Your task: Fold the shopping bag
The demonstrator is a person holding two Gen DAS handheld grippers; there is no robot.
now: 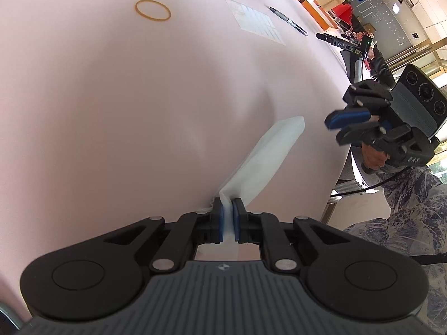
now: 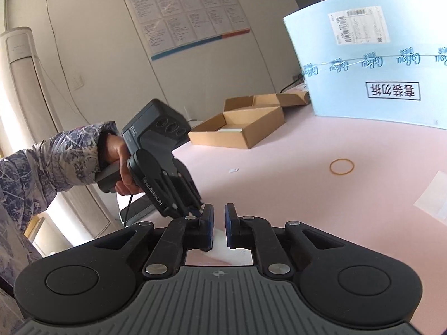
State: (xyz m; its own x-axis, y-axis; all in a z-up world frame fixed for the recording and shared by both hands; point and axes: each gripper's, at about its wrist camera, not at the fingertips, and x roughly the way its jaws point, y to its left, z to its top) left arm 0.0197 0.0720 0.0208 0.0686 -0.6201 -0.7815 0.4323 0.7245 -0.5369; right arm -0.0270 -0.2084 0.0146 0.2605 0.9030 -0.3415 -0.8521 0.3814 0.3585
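Shopping bag (image 1: pixel 262 162), a narrow strip, is pinched by left gripper (image 1: pixel 228 220); right gripper (image 2: pixel 219 227), parted beside it, holds nothing; regrasp likely follows.

Black hand-held gripper (image 1: pixel 229 217), blue pads (image 1: pixel 221 220), patterned grey-blue sleeve (image 2: pixel 53 162)

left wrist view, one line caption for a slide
Left gripper pinches the folded white bag on the pink table; right gripper hovers open nearby.
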